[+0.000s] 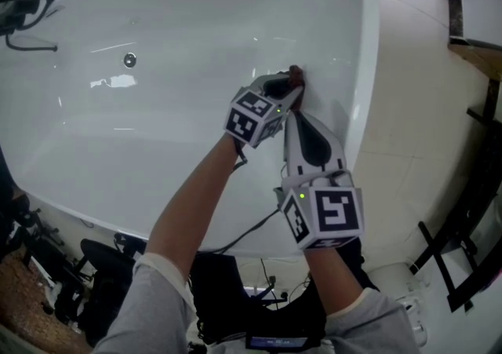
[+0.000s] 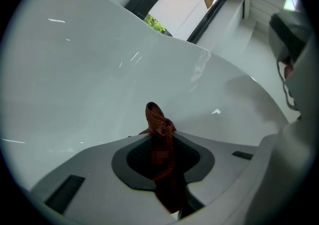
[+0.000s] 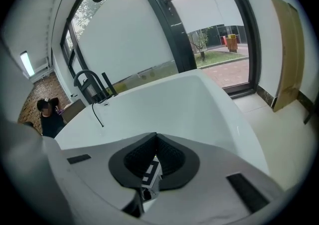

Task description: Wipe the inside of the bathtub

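Red cloth (image 2: pixel 155 116) pinched between left gripper (image 2: pixel 159 139) jaws, by bathtub (image 2: pixel 89 79) wall.

Both arms extended forward, left gripper (image 1: pixel 292 84) jaws pinching red cloth (image 2: pixel 158 119), right gripper (image 1: pixel 296 121) jaws seemingly together

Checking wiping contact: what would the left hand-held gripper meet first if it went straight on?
Most likely the white bathtub's glossy inner wall, right ahead of the dark red cloth that the left hand-held gripper pinches; whether the cloth touches it is unclear.

The bathtub (image 1: pixel 188 46) is glossy, smooth and white, while the red cloth (image 2: pixel 158 121) looks coarse-woven and matt.
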Tool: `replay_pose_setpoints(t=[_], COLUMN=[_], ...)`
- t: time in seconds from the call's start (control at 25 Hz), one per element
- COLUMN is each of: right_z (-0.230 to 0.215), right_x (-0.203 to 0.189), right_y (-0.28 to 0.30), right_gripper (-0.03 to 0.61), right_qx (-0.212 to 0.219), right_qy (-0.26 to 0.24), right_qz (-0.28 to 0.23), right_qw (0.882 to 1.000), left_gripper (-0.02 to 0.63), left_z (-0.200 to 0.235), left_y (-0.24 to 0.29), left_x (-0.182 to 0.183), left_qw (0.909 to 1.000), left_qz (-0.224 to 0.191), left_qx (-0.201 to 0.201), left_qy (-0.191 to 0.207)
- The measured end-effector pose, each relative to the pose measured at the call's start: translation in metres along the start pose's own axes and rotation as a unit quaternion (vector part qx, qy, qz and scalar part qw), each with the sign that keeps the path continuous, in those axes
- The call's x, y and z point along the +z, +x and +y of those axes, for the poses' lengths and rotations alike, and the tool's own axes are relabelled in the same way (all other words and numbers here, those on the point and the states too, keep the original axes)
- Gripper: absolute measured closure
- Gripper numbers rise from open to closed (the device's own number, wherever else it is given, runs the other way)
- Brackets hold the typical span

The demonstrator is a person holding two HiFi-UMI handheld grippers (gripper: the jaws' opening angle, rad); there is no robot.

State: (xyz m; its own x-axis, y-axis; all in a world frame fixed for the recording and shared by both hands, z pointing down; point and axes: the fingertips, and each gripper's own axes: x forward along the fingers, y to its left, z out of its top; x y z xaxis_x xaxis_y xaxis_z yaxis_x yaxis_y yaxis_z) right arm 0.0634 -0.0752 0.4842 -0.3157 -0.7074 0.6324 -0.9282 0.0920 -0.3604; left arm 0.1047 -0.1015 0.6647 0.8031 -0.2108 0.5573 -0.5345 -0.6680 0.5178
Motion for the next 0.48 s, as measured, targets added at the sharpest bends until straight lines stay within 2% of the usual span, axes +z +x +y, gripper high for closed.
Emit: replay_pose_setpoints(t=[0.16,0.32,0.48], right_z=[0.005,0.006,-0.002], right_x=[-0.005,-0.003,-0.005], right_y=[0.008,0.017,0.024], right_gripper=[0.569,0.569,0.569], right_qx=[0.006,0.006,0.003], right_qy=[-0.001,-0.002,-0.001], right_qz=[0.007,0.000,-0.004], right_qw=[1.000,1.000,1.000], left_gripper=[0.525,0.526,0.525], left_z=[0.016,0.062,0.087], left_y=[0.008,0.029,0.042], left_x=[0.003,0.027,0.045], left_qw=[0.9999,0.9996,0.9997], left_qz=[0.003,-0.003,-0.013], left_qx=[0.011,0.029,0.019], left_qy=[-0.004,-0.002,0.004])
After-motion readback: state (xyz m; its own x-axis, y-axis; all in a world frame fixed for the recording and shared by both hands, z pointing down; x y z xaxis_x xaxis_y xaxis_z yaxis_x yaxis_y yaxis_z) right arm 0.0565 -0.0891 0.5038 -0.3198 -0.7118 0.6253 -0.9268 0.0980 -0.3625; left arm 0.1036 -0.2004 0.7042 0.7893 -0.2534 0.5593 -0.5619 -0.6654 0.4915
